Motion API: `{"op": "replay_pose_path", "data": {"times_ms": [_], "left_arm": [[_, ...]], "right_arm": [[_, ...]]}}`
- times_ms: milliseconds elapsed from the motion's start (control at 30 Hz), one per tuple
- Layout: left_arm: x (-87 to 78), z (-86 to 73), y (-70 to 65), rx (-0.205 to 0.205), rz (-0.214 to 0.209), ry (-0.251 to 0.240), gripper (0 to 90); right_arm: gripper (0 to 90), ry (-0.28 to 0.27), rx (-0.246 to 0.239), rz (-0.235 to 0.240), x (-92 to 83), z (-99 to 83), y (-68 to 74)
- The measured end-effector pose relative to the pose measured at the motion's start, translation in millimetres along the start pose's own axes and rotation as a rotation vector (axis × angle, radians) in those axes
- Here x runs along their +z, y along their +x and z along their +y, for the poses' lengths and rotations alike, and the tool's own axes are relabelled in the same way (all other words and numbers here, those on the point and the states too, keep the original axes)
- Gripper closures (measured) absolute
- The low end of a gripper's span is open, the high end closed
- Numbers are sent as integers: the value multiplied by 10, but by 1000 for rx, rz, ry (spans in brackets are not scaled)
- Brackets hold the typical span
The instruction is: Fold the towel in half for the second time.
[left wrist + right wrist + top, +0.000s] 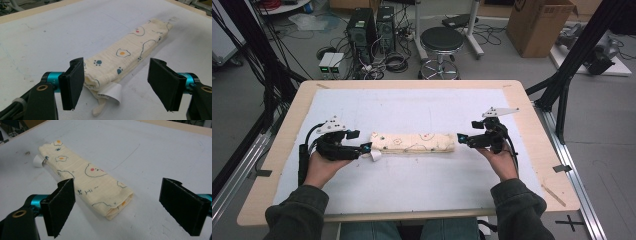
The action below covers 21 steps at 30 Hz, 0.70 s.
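Observation:
A cream cloth (413, 142) printed with fried eggs and paw prints lies folded into a long narrow strip across the middle of the white mat (412, 105). My left gripper (361, 141) is at its left end. In the left gripper view the jaws of the left gripper (118, 83) stand wide apart on either side of the cloth (125, 57) end, where a white label (111, 92) curls out; the pads do not touch it. My right gripper (462, 140) is at the right end. The right gripper (122, 207) is open too, with the folded cloth (87, 180) end lying between and just ahead of the jaws.
The mat covers a wooden table (532, 130) whose bare rim shows on all sides. On the floor beyond it are a black stool (441, 40), computer towers (362, 27), tangled cables and a cardboard box (537, 25). Black frame posts (562, 95) stand at both sides.

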<state>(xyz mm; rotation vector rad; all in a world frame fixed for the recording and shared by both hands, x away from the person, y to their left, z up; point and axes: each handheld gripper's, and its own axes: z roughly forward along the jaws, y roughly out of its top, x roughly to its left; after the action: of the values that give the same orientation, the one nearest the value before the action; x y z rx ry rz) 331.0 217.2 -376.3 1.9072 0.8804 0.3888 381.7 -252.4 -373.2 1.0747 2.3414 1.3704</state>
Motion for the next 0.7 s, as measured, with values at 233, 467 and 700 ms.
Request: {"op": "replay_pose_path", "data": {"times_ms": [233, 467, 700], "left_arm": [[-77, -38, -7, -1, 6, -7, 288], [-139, -86, -21, 6, 17, -14, 284], [-187, -147, -37, 13, 24, -15, 279]], "right_arm": [[127, -19, 5, -1, -75, -68, 2], [126, -18, 1, -7, -146, -151, 11], [125, -11, -18, -13, -207, -227, 42]]}}
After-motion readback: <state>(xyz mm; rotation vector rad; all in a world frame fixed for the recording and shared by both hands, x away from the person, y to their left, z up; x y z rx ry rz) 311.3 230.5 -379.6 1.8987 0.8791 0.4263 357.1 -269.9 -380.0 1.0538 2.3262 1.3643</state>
